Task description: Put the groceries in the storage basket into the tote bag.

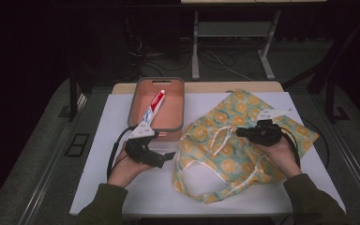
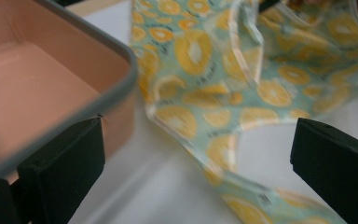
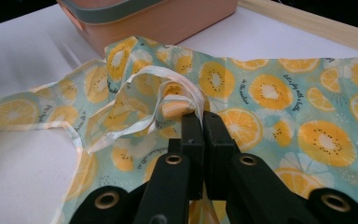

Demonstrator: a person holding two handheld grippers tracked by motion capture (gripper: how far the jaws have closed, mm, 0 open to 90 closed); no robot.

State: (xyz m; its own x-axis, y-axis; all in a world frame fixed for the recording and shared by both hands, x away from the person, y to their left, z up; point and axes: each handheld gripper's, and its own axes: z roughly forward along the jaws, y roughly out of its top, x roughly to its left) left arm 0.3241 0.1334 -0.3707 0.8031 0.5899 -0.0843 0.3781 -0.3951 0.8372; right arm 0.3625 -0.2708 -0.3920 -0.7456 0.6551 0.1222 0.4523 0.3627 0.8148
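While the right gripper (image 3: 200, 122) had its fingers pinching the fruit-print tote bag (image 1: 242, 145) by a pale handle, the left gripper (image 2: 196, 163) sat fingers spread at the bag's 9 o'clock. Toothpaste tube (image 1: 153, 107) lay in the pink bin (image 1: 180, 91). Likely step: opening the bag; next needs a left-side grab of the opposite handle.

The bag (image 1: 234, 140) is thin printed cloth, matt and creased. Left of the bag, the bin (image 1: 161, 105) looks like smooth matt plastic, and the tube (image 1: 153, 108) in it is glossy. The table (image 1: 122, 187) under the bag is smooth and matt, its far edge (image 3: 307, 21) bare wood.
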